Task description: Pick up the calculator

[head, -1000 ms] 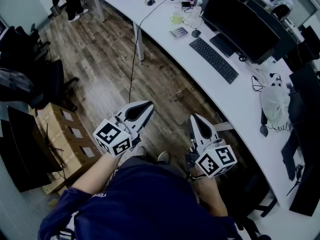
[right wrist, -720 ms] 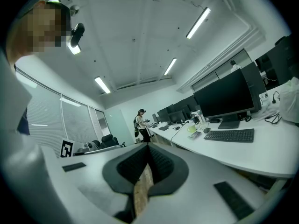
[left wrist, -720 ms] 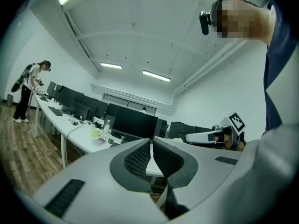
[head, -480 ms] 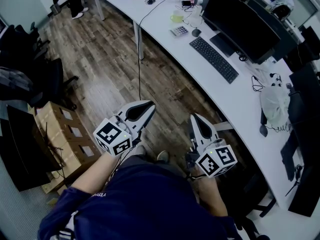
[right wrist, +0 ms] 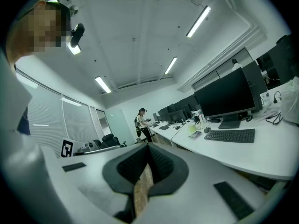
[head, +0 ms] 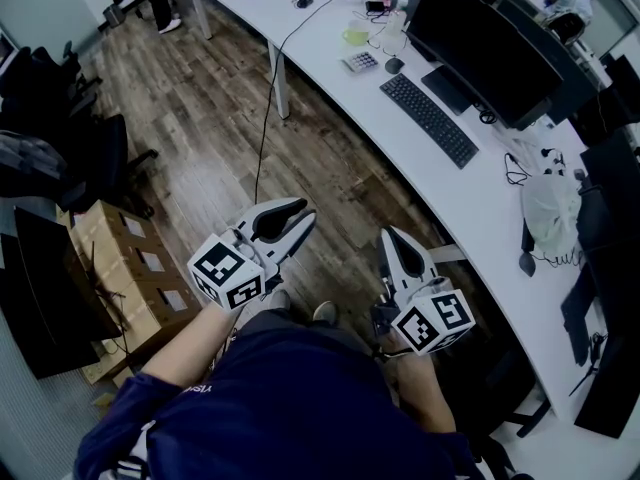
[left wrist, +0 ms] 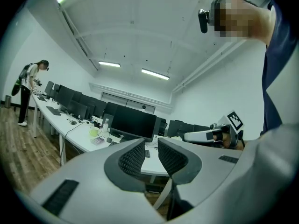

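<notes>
Both tools are held level above the wood floor [head: 200,138], well apart from the desk [head: 480,203]. L gripper [head: 303,214]: jaws are seen opening, nothing btwn them. R gripper [head: 385,234]: jaws are pressed together, empty. The calculator [head: 358,62] is seen lying on the desk, just beside a mouse [head: 392,66].

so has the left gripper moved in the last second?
No. The left gripper sits in the same spot against the cardboard box in the head view; only its jaws are opening, with nothing between them.
</notes>
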